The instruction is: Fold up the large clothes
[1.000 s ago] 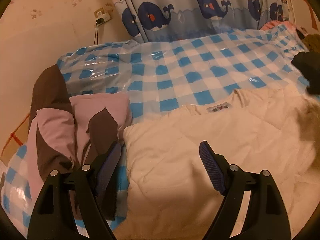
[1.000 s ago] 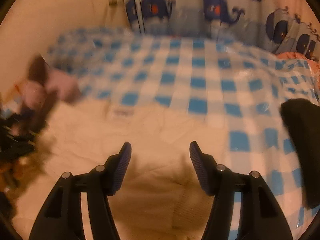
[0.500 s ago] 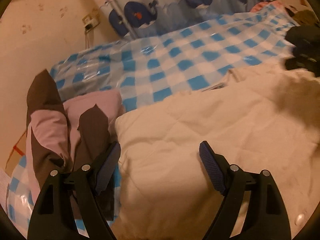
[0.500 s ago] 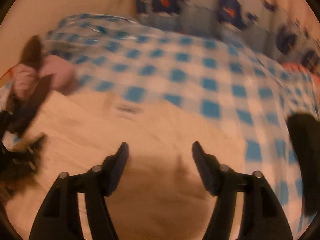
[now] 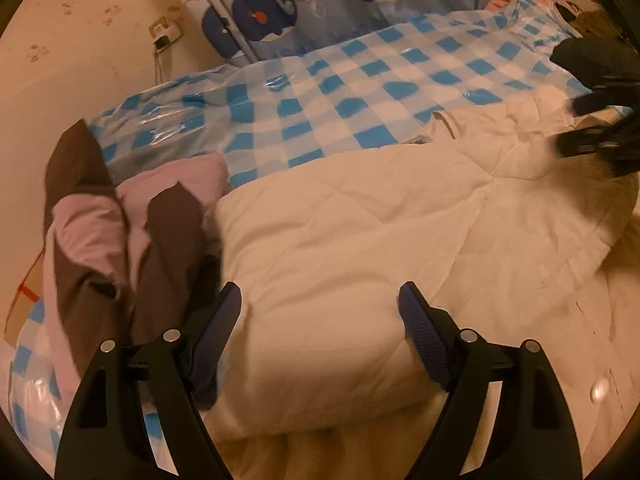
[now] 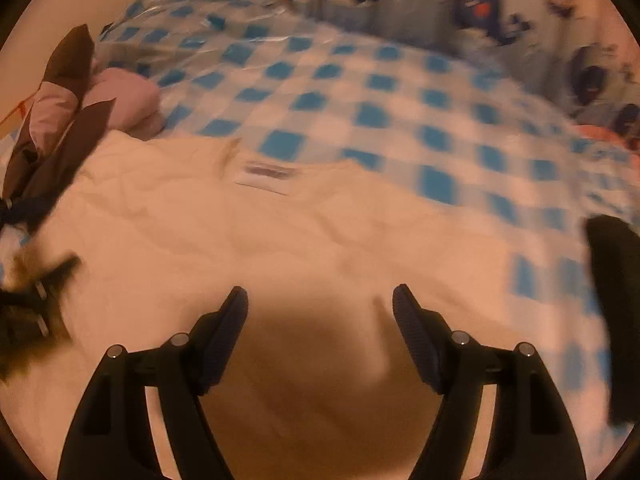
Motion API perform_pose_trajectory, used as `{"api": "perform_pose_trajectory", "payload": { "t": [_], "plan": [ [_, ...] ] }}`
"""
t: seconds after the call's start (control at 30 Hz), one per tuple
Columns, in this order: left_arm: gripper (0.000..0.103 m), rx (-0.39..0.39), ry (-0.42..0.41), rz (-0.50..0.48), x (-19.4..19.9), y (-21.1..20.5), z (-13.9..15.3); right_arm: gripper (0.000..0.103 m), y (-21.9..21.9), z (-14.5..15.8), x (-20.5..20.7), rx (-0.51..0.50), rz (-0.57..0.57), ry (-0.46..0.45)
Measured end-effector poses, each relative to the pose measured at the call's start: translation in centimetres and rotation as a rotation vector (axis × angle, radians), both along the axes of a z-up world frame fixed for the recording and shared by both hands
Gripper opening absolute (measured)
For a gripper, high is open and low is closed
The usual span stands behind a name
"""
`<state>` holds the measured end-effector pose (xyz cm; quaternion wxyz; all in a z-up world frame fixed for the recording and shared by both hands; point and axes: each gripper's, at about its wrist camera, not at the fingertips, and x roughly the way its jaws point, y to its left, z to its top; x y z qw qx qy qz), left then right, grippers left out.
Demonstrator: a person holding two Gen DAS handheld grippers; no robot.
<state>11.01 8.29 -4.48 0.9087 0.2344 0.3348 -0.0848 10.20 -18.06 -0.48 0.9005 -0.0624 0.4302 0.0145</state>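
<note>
A cream quilted jacket (image 5: 360, 232) lies spread on the blue-checked bed (image 5: 360, 80); its neck label (image 6: 266, 176) faces up near the far edge. My left gripper (image 5: 320, 312) hovers open over the jacket's left edge, nothing between its fingers. Over the middle of the jacket (image 6: 280, 248), my right gripper (image 6: 320, 308) has its jaws opening, with only cloth below and nothing between the pads. The right gripper (image 5: 600, 120) also shows blurred at the right of the left wrist view.
A folded pink and brown garment (image 5: 120, 220) lies just left of the jacket. A dark garment (image 6: 616, 300) sits at the right edge of the bed. A whale-print curtain (image 5: 320, 12) hangs behind, and a wall socket (image 5: 164, 34) is at the left.
Both grippers sank closer to the jacket and rolled a little. The right gripper's fingers spread wider apart. The left gripper stayed open over the jacket's left edge.
</note>
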Motion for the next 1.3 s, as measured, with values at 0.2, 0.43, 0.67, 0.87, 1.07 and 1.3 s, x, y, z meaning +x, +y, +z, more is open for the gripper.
{"api": "perform_pose_trajectory", "payload": {
  "t": [0.2, 0.43, 0.67, 0.87, 1.07, 1.3],
  "plan": [
    [0.09, -0.145, 0.143, 0.06, 2.3, 2.7, -2.1, 0.088, -6.6, -5.8, -0.4, 0.137, -0.126, 0.142],
    [0.09, -0.092, 0.055, 0.095, 0.2, 2.9, -0.4, 0.088, -4.7, -1.6, -3.0, 0.057, -0.119, 0.058],
    [0.09, -0.255, 0.196, 0.18, 2.3, 7.1, -2.5, 0.094, -7.0, -5.6, -2.2, 0.204, -0.161, 0.195],
    [0.09, -0.196, 0.094, 0.135, -1.3, 5.3, 0.1, 0.094, -0.5, 0.4, -8.5, 0.151, -0.012, 0.059],
    [0.09, -0.129, 0.232, 0.101, -1.3, 3.5, -3.8, 0.097, 3.6, -6.5, -10.0, 0.071, 0.043, 0.239],
    [0.09, -0.23, 0.193, 0.147, -3.8, 5.8, -0.6, 0.097, -0.8, -0.6, -12.2, 0.147, -0.101, 0.105]
  ]
}}
